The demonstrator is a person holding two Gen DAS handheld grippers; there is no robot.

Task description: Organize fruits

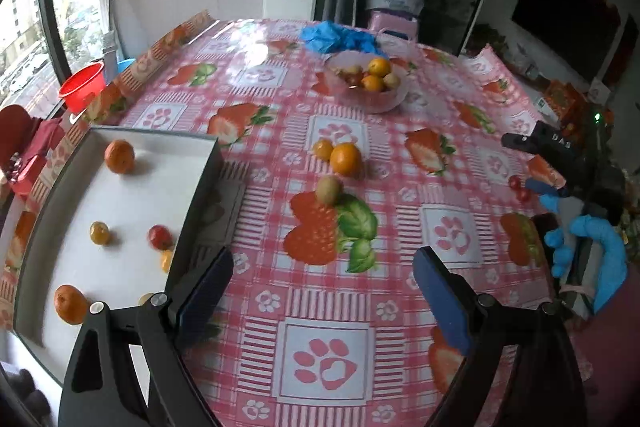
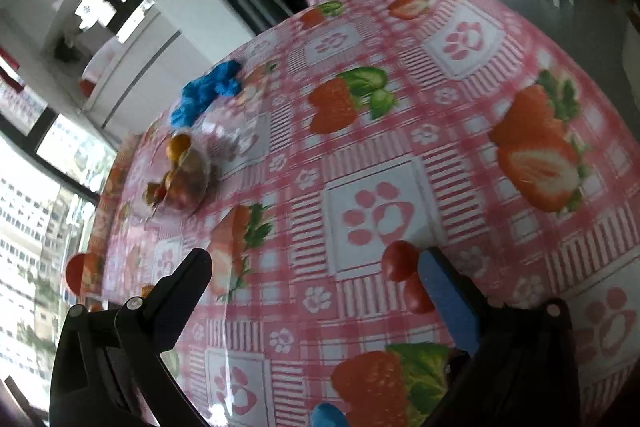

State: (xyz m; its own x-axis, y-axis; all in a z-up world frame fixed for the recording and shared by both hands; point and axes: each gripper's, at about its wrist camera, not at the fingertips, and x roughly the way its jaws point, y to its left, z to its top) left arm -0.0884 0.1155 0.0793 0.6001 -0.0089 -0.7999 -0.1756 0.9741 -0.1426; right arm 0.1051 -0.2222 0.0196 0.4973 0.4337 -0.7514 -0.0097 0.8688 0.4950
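Observation:
My left gripper stands open above the tablecloth with nothing between its fingers. Just left of it is a white tray holding two oranges, a red tomato and small yellow fruits. Ahead on the cloth lie an orange, a smaller orange fruit and a kiwi. My right gripper is open; two red cherry tomatoes lie on the cloth right beside its blue-padded right finger. The left wrist view shows that gripper at the far right, by the tomatoes.
A clear bowl of mixed fruit stands at the back of the table, also seen as the bowl in the right wrist view. Crumpled blue gloves lie behind it. A red bucket sits off the table's left edge. A blue-gloved hand holds the right gripper.

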